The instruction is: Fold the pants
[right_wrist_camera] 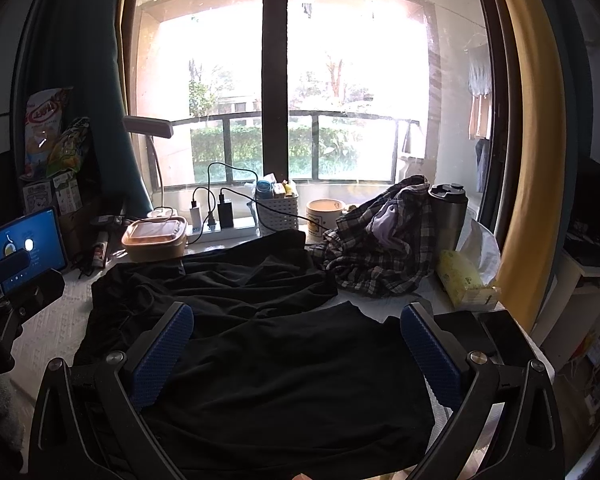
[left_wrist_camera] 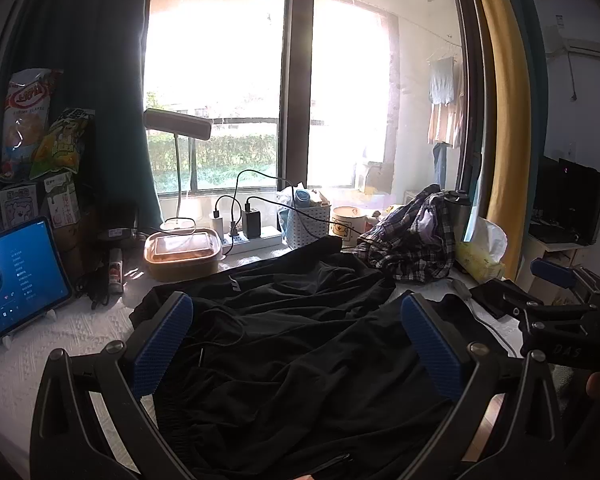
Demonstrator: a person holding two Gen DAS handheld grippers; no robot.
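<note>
In the lower middle of both wrist views, the black pants (left_wrist_camera: 292,320) lie crumpled on the white textured table cover (left_wrist_camera: 60,344), with many wrinkles and a thin drawstring showing near the left side of the cloth. The left gripper (left_wrist_camera: 298,344) is over the pants with its two blue ribbed fingers (left_wrist_camera: 162,344) wide apart, and nothing is between them. The right gripper (right_wrist_camera: 296,346) is also over the pants, its blue fingers (right_wrist_camera: 430,352) spread the same way and holding nothing. In the left wrist view the right gripper appears again at the right edge of the frame, above the table edge.

In the right part of the frame, a crumpled plaid shirt (right_wrist_camera: 380,240) lies just beside the pants, at their far right corner. Behind it stands a steel tumbler (right_wrist_camera: 448,216) with a dark lid, and a yellow tissue pack (right_wrist_camera: 460,276) lies in front of the tumbler. At the left edge, a tablet (left_wrist_camera: 20,276) with a blue screen leans on its stand. In the middle of the frame, near the window, there are a lidded food container (left_wrist_camera: 182,250), a white desk lamp (left_wrist_camera: 178,128), a power strip (left_wrist_camera: 252,240) with chargers, a white slotted basket (right_wrist_camera: 278,212) and a round cup (right_wrist_camera: 324,216). Snack bags (left_wrist_camera: 32,120) stand at the upper left on small boxes.
</note>
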